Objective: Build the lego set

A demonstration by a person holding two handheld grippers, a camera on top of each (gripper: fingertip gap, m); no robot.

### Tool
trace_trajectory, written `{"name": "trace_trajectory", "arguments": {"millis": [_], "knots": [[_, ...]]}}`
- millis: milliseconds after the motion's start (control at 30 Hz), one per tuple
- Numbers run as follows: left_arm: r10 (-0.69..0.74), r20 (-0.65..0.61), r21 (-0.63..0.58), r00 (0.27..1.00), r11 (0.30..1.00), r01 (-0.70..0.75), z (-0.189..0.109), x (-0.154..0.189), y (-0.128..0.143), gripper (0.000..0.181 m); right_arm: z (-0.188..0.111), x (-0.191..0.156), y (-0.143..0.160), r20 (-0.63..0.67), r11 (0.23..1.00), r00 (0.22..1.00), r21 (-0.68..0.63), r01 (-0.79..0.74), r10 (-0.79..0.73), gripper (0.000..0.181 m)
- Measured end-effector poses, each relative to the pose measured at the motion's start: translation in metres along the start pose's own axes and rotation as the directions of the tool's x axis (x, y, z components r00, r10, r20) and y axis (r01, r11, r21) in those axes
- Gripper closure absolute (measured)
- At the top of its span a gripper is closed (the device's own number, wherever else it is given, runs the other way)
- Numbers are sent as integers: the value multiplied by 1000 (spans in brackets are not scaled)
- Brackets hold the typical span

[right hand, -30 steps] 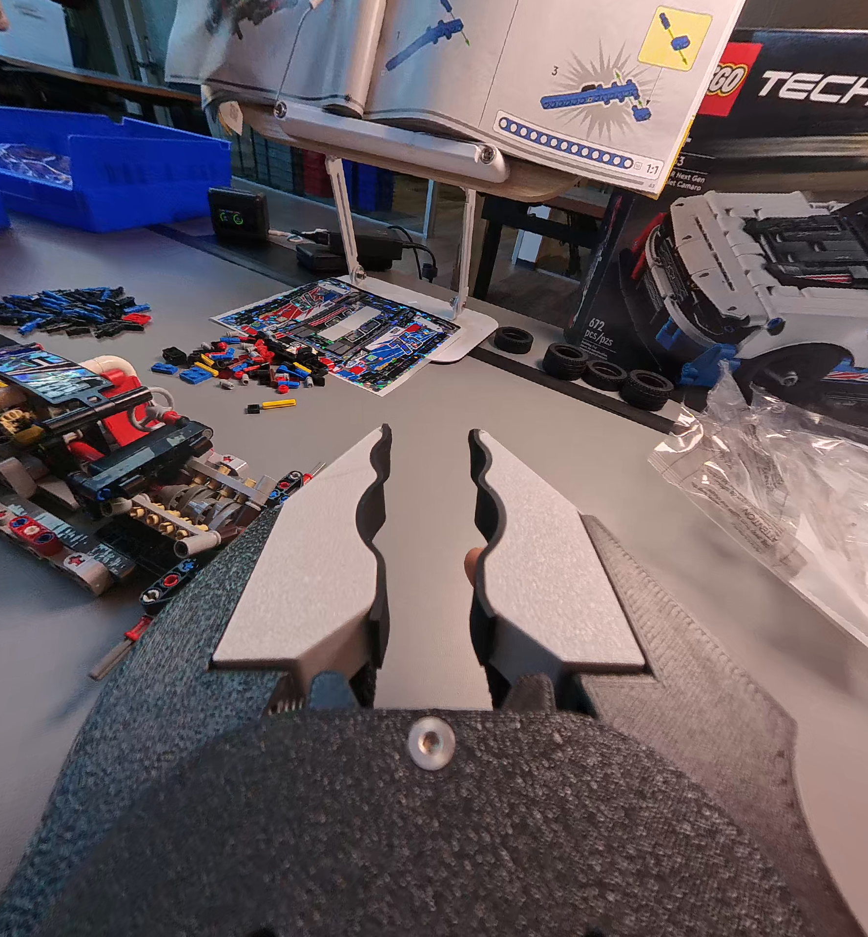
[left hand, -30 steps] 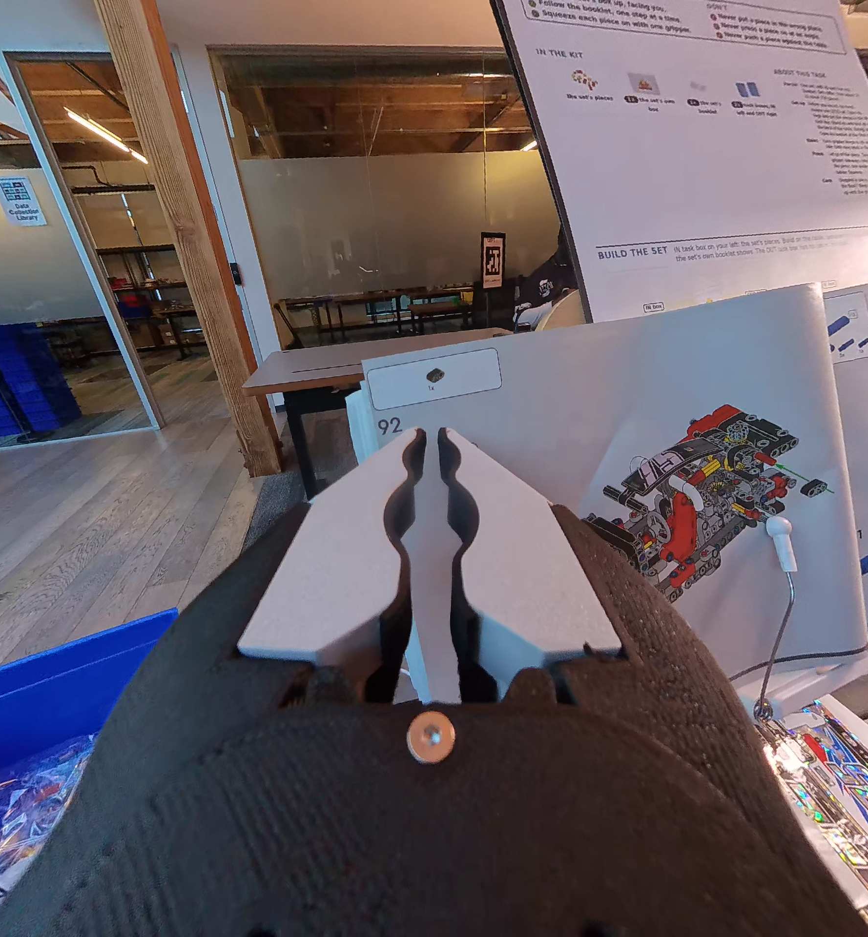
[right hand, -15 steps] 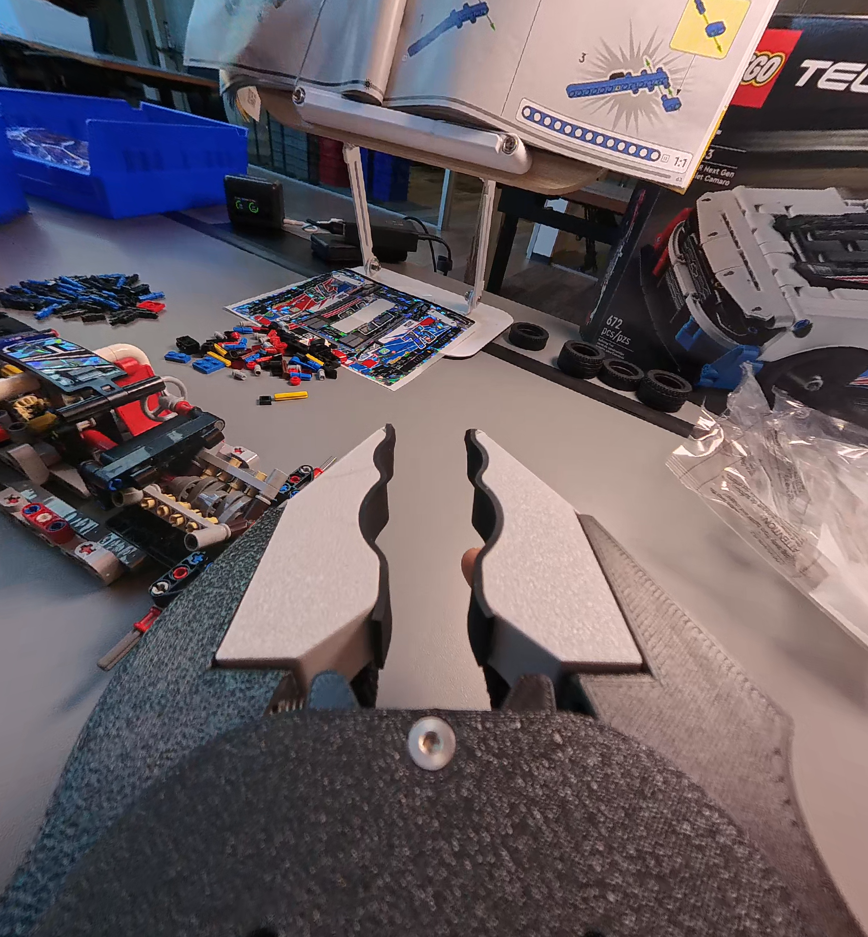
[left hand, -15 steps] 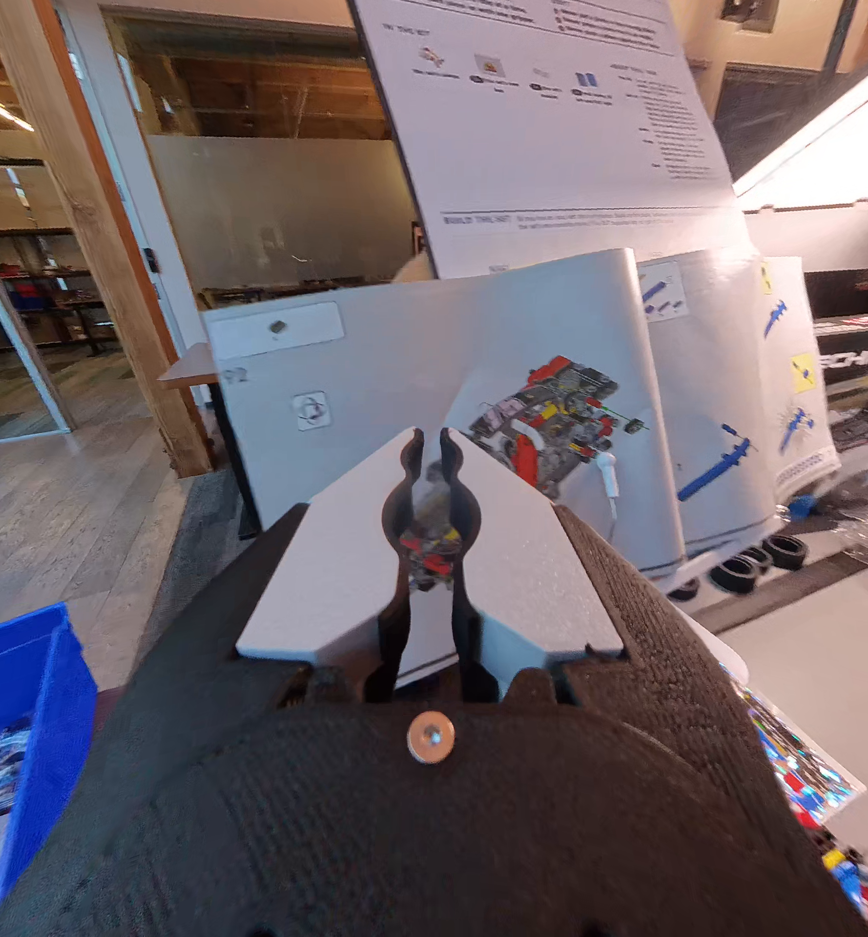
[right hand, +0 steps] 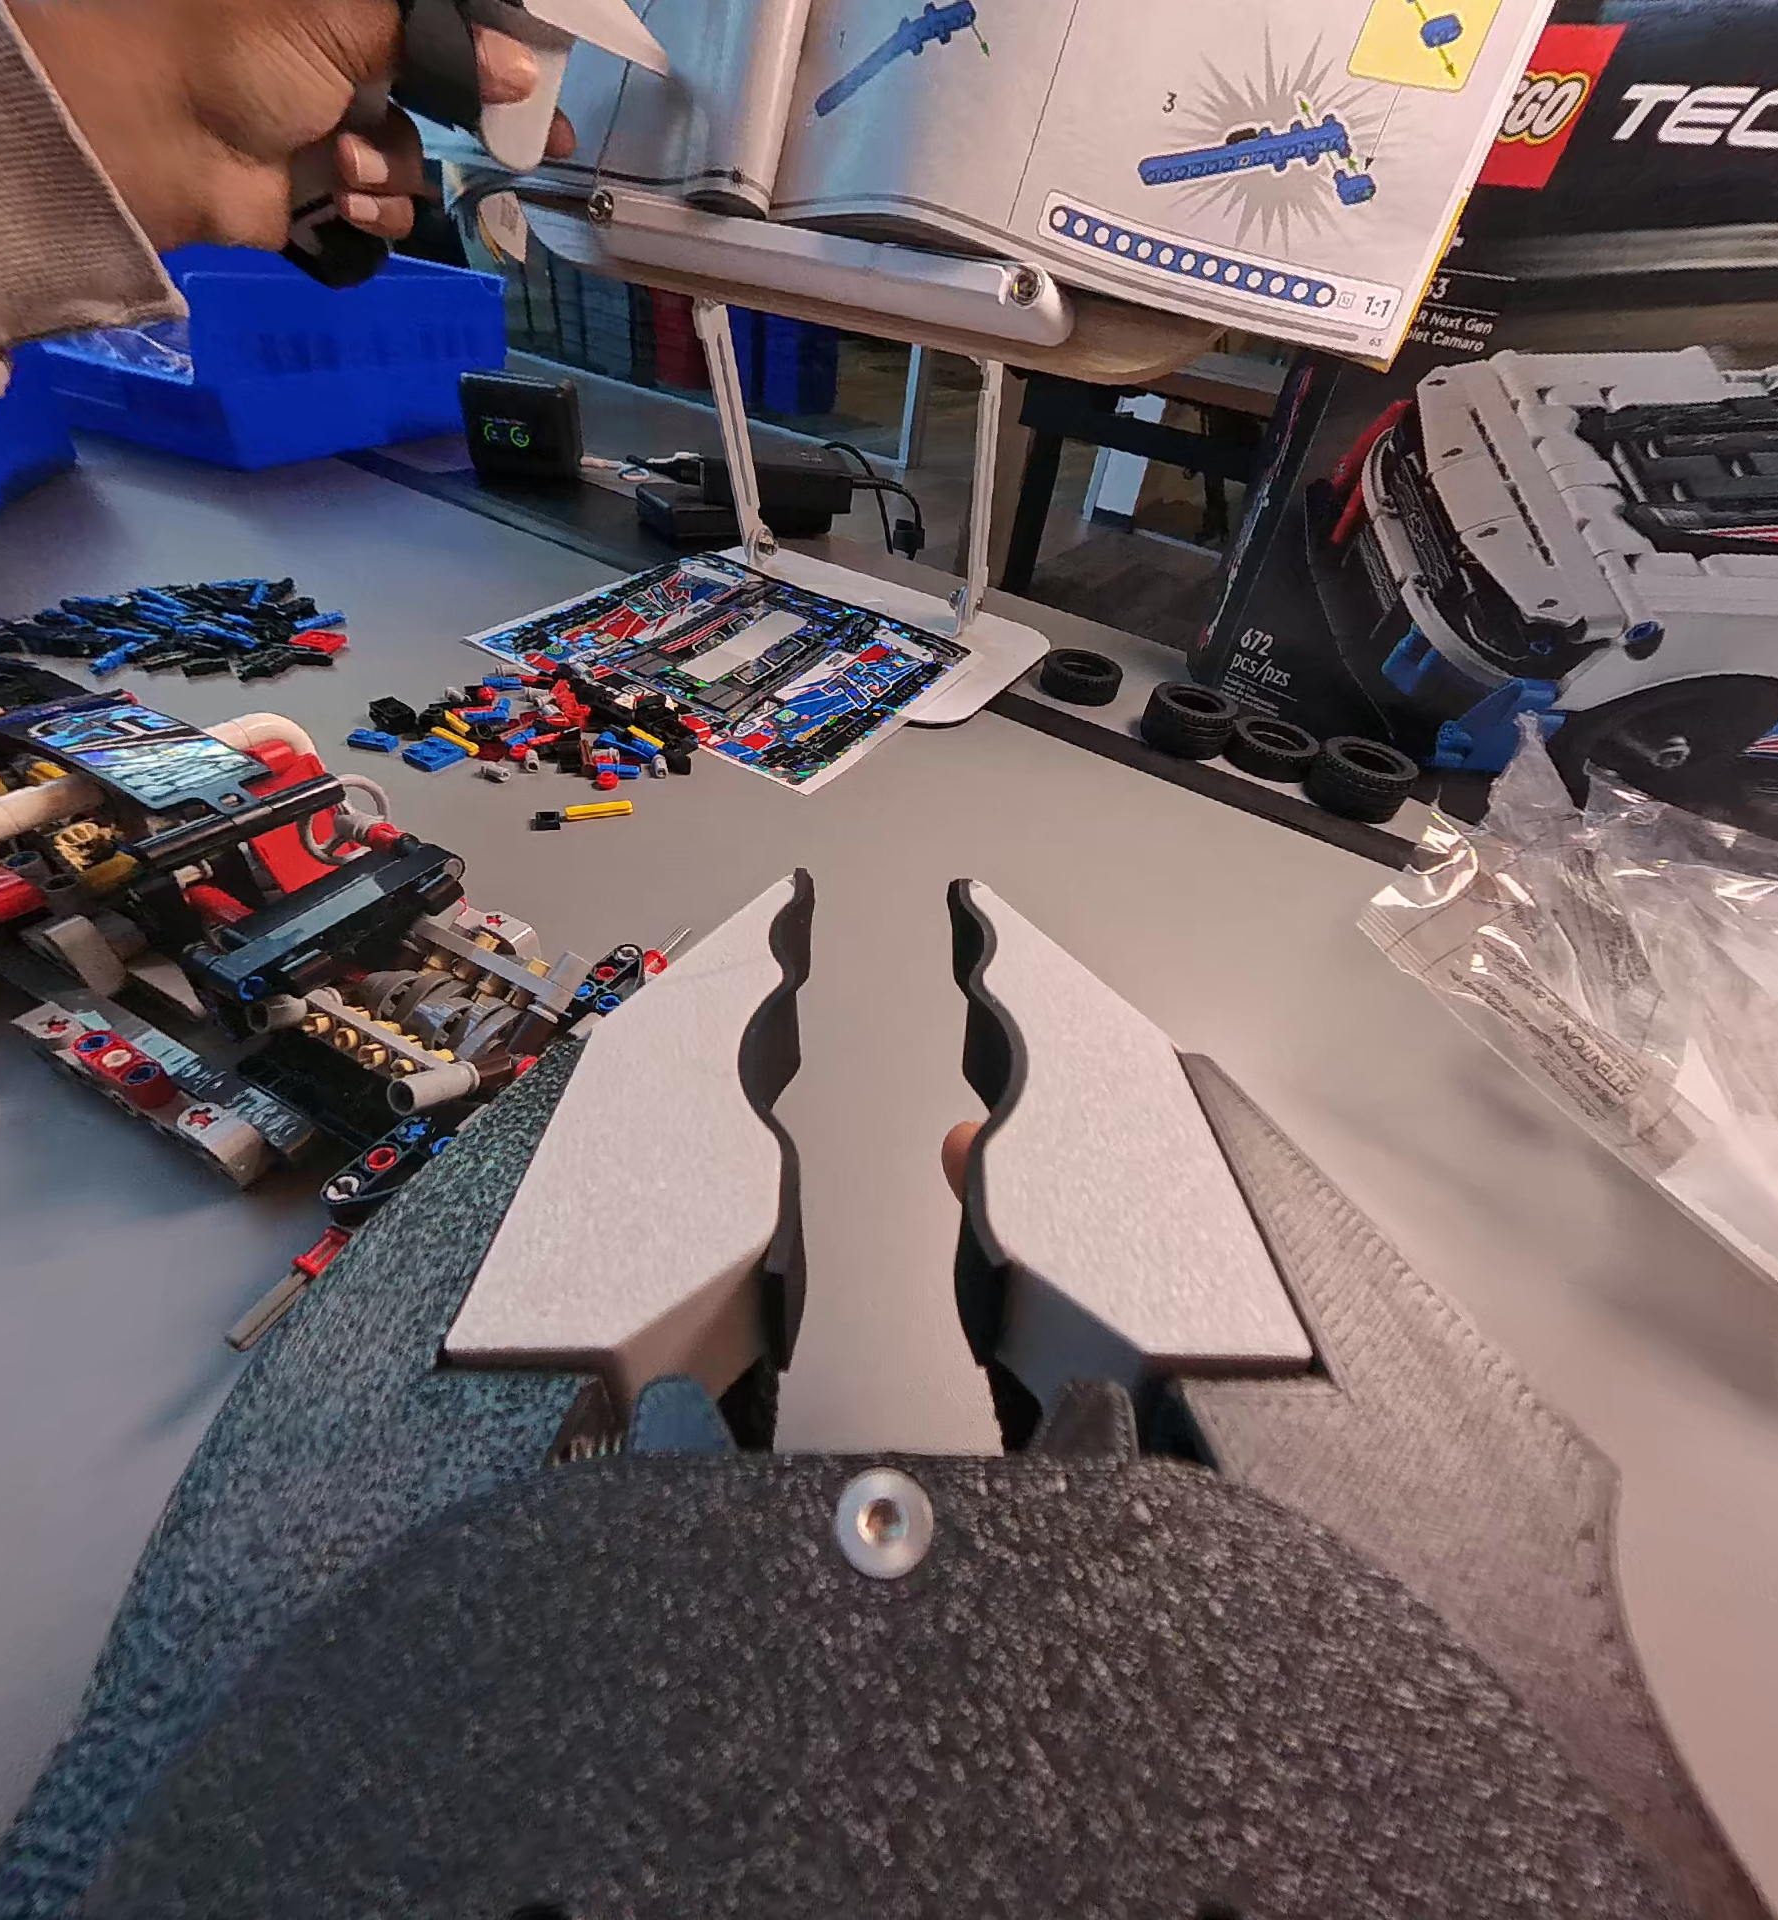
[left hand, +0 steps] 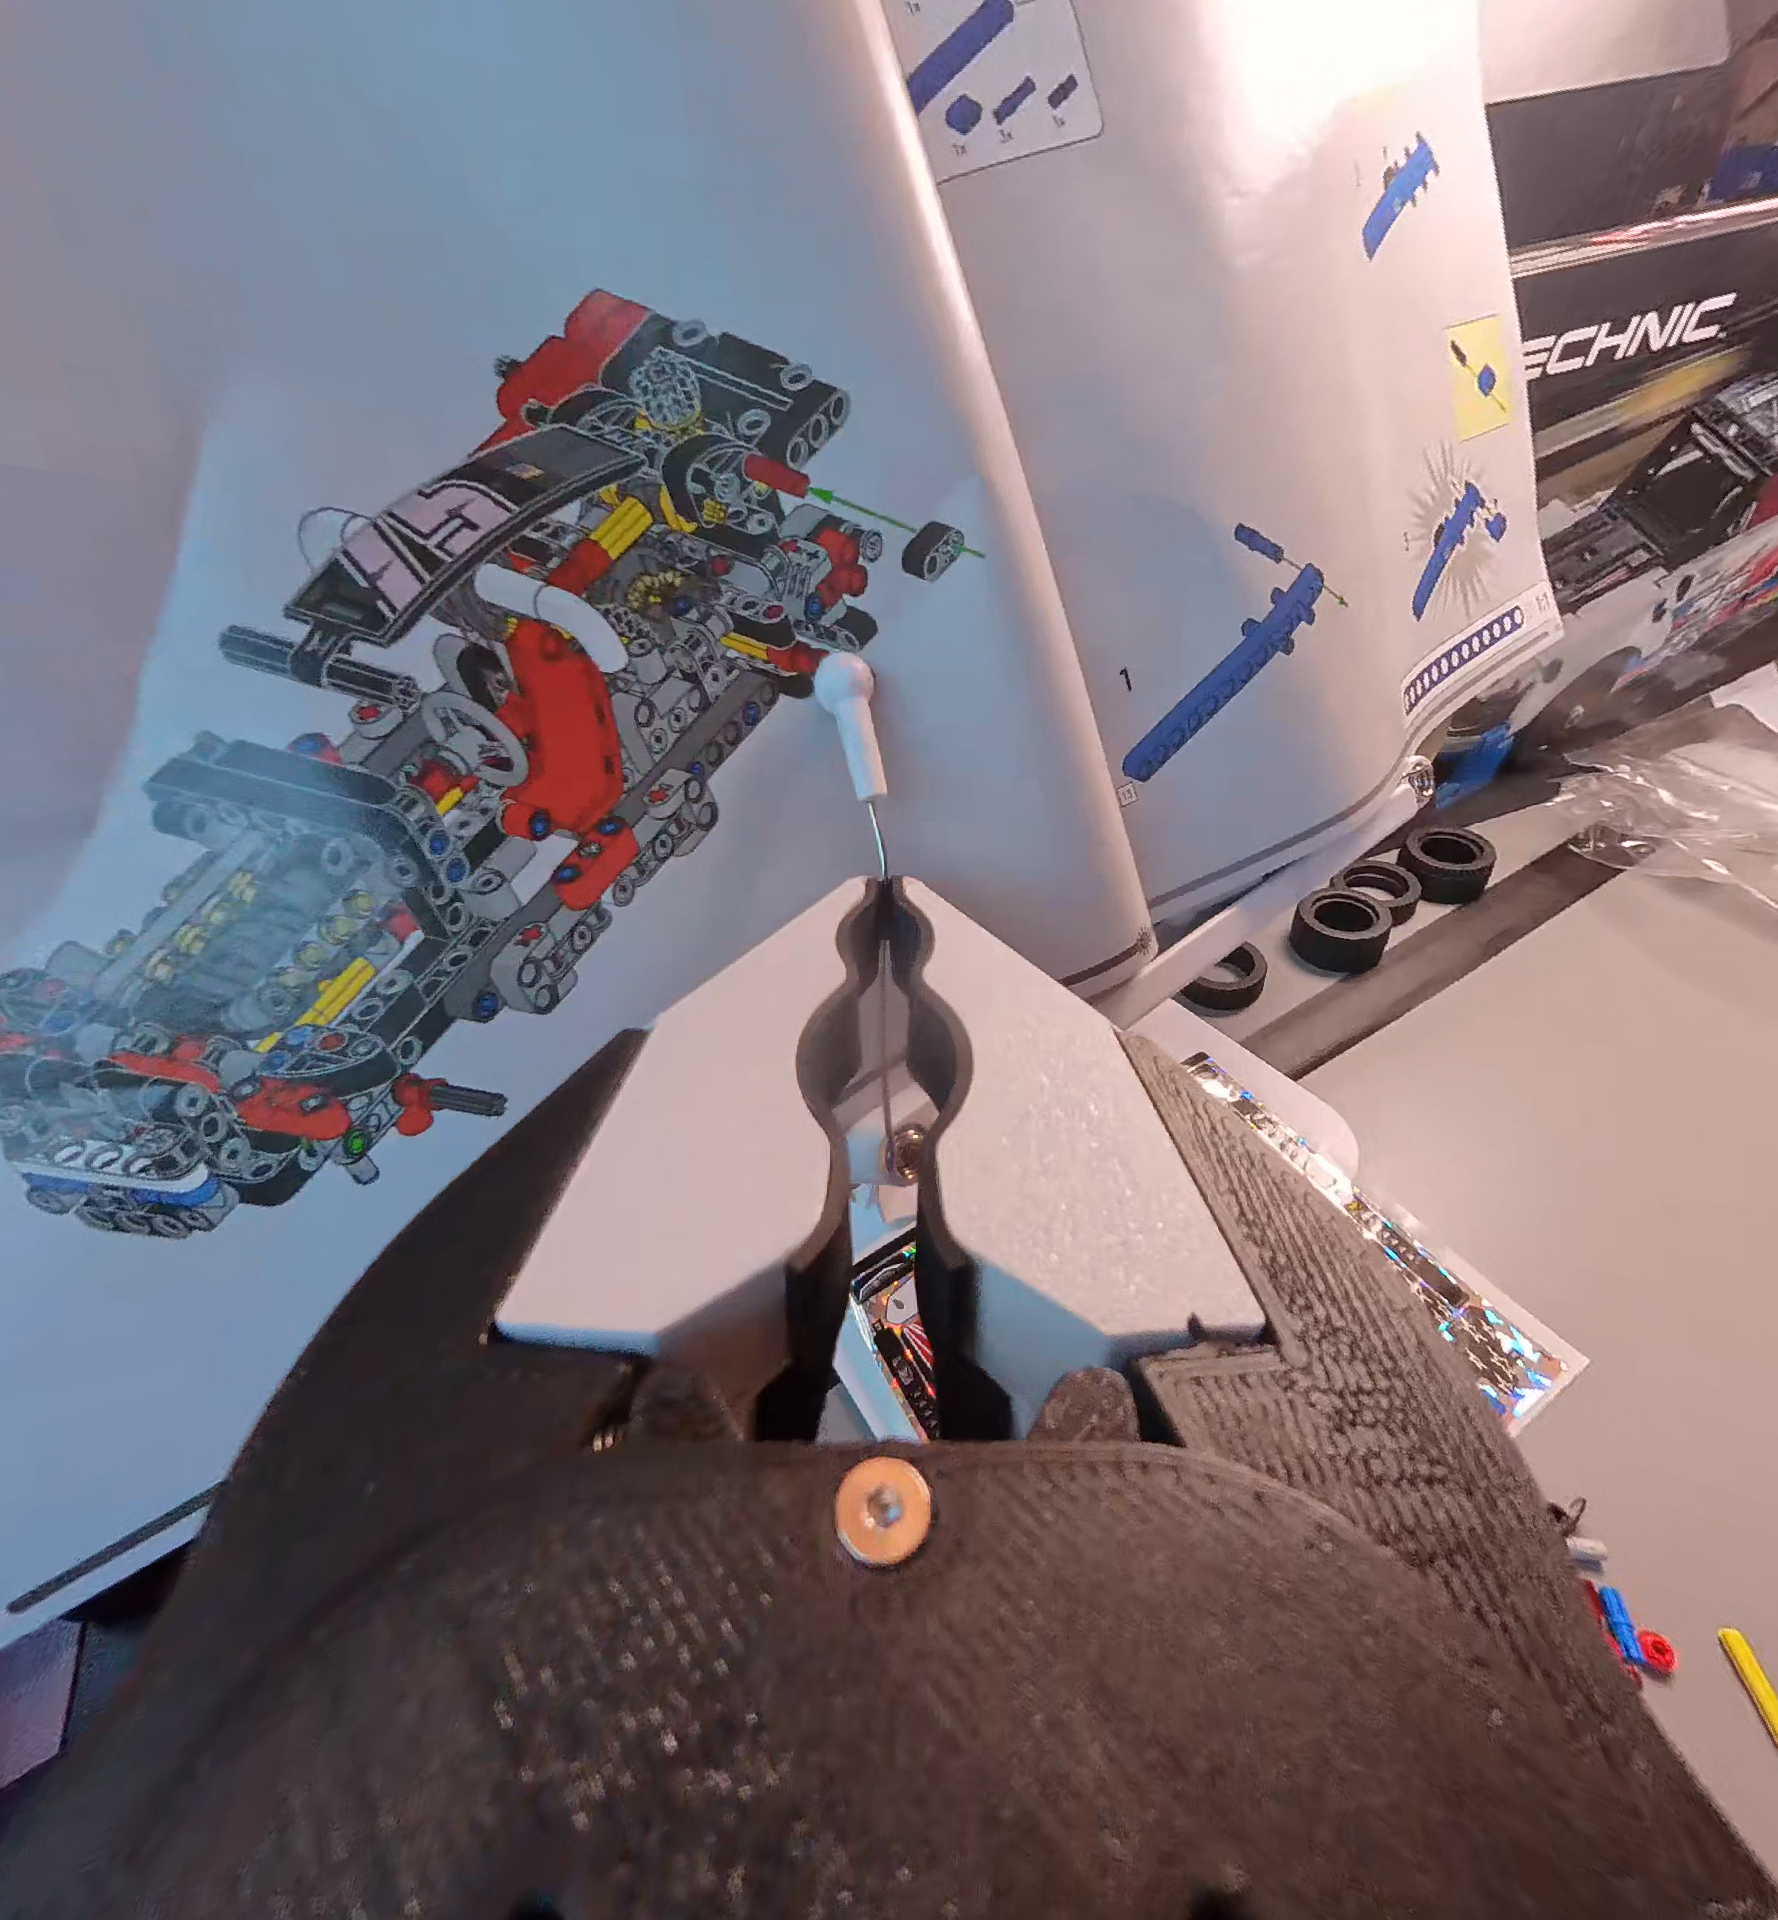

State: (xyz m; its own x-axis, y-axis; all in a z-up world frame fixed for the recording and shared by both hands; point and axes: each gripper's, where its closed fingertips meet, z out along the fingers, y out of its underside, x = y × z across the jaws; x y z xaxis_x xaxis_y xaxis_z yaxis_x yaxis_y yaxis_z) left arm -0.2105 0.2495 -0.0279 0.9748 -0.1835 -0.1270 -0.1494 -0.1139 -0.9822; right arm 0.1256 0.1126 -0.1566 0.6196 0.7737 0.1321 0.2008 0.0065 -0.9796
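Fingers of the left gripper (left hand: 885, 885) are pressed together on the page-holder wire (left hand: 877, 831) of the booklet (left hand: 573, 665), probably to free a page. Right gripper (right hand: 880, 888) hovers spread, empty, over the surface (right hand: 1020, 831). Half-built car (right hand: 210, 914) lies at the left edge; a blue bin (right hand: 324, 353) behind holds bags.
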Motion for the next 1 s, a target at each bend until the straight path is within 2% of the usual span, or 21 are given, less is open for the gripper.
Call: {"name": "trace_trajectory", "arguments": {"millis": [200, 700, 833, 1000], "knots": [[-107, 36, 23, 994, 994, 106, -7, -15, 3, 181, 1, 3, 0, -1, 1000, 1000, -2, -25, 25, 157], [-122, 66, 30, 990, 992, 120, -15, -25, 9, 178, 0, 1, 0, -4, 1000, 1000, 0, -12, 12, 158], [-83, 72, 78, 994, 994, 77, -34, -23, 0, 160, -1, 0, -2, 0, 1000, 1000, 8, -18, 18, 158], [-57, -11, 91, 998, 994, 58, -76, 4, -2, 159, -3, 1, -4, -3, 1000, 1000, 18, -23, 23, 158]]}}
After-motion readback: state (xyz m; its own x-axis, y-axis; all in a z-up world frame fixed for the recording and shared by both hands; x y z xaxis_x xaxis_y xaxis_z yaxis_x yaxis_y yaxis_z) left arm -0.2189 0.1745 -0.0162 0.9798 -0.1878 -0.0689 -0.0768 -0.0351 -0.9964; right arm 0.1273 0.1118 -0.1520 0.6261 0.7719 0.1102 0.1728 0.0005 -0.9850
